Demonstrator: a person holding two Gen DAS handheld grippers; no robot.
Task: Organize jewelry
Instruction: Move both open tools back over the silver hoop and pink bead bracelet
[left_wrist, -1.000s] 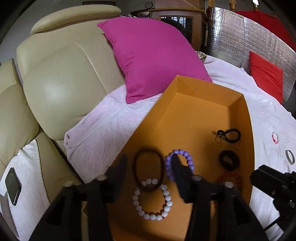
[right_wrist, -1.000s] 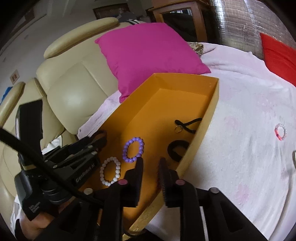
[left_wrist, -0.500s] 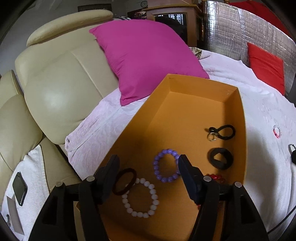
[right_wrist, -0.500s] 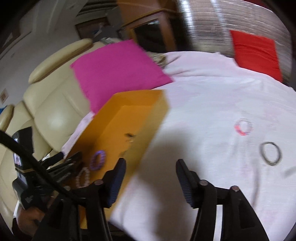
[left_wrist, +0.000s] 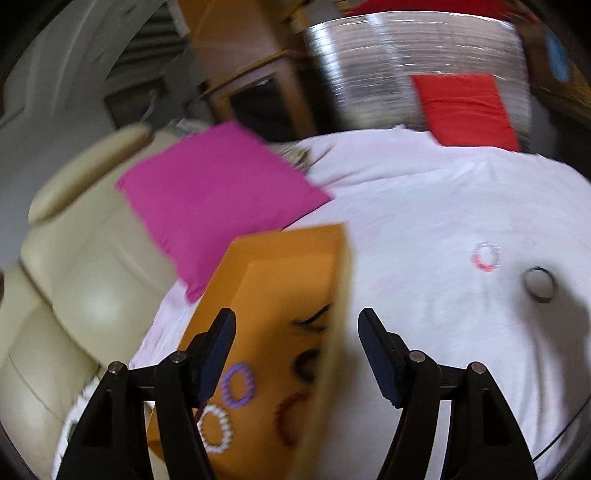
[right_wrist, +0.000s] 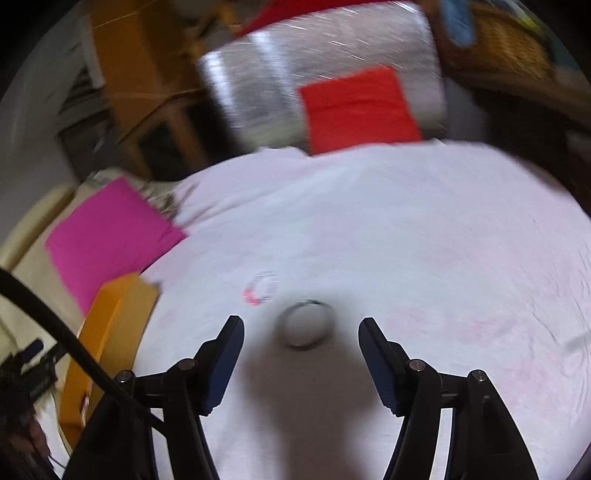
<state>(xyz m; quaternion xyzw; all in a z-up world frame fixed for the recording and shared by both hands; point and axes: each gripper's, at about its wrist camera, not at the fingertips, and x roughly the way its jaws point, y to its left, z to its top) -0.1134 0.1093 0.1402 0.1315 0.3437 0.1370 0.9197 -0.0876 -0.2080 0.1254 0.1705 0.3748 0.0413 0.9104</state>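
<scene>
An orange box (left_wrist: 280, 288) lies on a white cloth (left_wrist: 424, 221). In it are a purple bead bracelet (left_wrist: 239, 386), a white bead bracelet (left_wrist: 215, 428), a dark red bracelet (left_wrist: 291, 417) and black hair ties (left_wrist: 306, 365). My left gripper (left_wrist: 297, 328) hangs over the box's right wall, its jaws opening and empty. On the cloth lie a pink bracelet (right_wrist: 261, 290) and a silver bangle (right_wrist: 304, 325). My right gripper (right_wrist: 300, 322) hovers over the bangle with its jaws opening, and the pads are clear of it. Both views are blurred by motion.
A magenta pillow (left_wrist: 218, 195) leans on a cream sofa (left_wrist: 81, 288) left of the box. A red cushion (right_wrist: 358, 107) rests against a silver foil panel (right_wrist: 258, 88) at the back, beside a wooden cabinet (left_wrist: 251, 85). A black cable (right_wrist: 74, 343) crosses the right view's lower left.
Both grippers swung right, off the box and towards the cloth. Their jaws widened, the right ones from nearly closed. The bangle and pink bracelet now sit ahead of the right gripper.
</scene>
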